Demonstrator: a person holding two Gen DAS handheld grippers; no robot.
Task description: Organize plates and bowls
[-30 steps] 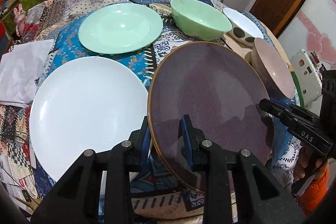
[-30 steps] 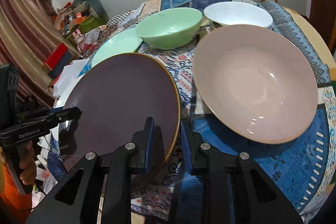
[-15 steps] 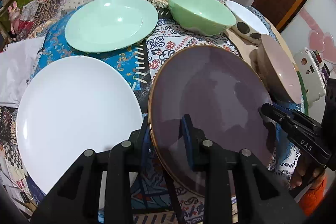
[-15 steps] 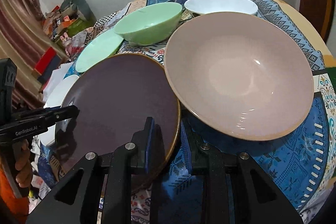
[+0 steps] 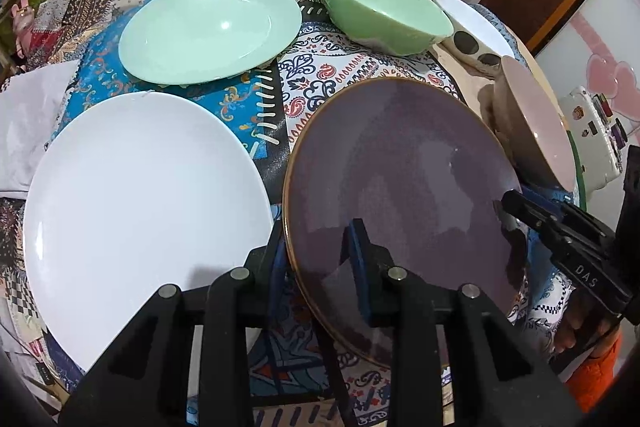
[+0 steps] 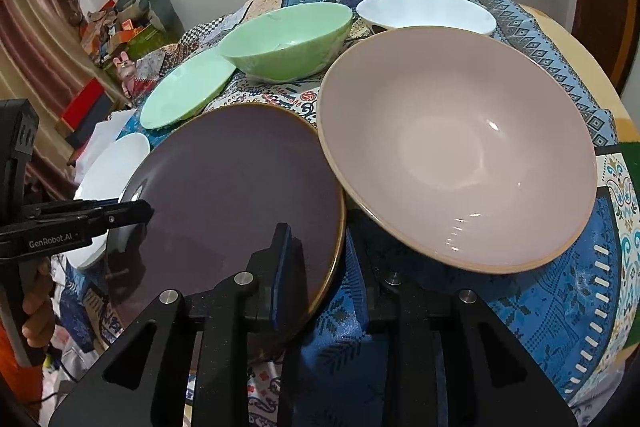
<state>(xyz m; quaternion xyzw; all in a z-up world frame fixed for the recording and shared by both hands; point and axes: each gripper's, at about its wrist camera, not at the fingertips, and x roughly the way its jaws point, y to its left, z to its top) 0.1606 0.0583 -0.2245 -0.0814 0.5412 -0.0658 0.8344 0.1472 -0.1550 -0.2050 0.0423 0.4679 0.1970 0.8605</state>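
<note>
A dark purple plate [image 5: 404, 183] with a gold rim is held between both grippers, tilted above the table. My left gripper [image 5: 316, 255] is shut on its near-left rim. My right gripper [image 6: 316, 259] is shut on its opposite rim; the plate also shows in the right wrist view [image 6: 236, 195]. A white plate [image 5: 140, 203] lies to the left, a green plate [image 5: 208, 31] behind it. A green bowl [image 5: 384, 15], a white spotted bowl [image 5: 472, 31] and a pink bowl [image 6: 456, 147] stand to the right.
A patchwork cloth [image 5: 312, 75] covers the round table. A white cloth [image 5: 28, 119] lies at the left edge. A white box [image 5: 592, 135] sits off the table's right. Boxes and clutter [image 6: 120, 27] stand by the far wall.
Both grippers have moved with the purple plate; it now overlaps less of the white plate. The pink bowl fills more of the right wrist view, its rim now over the purple plate's edge.
</note>
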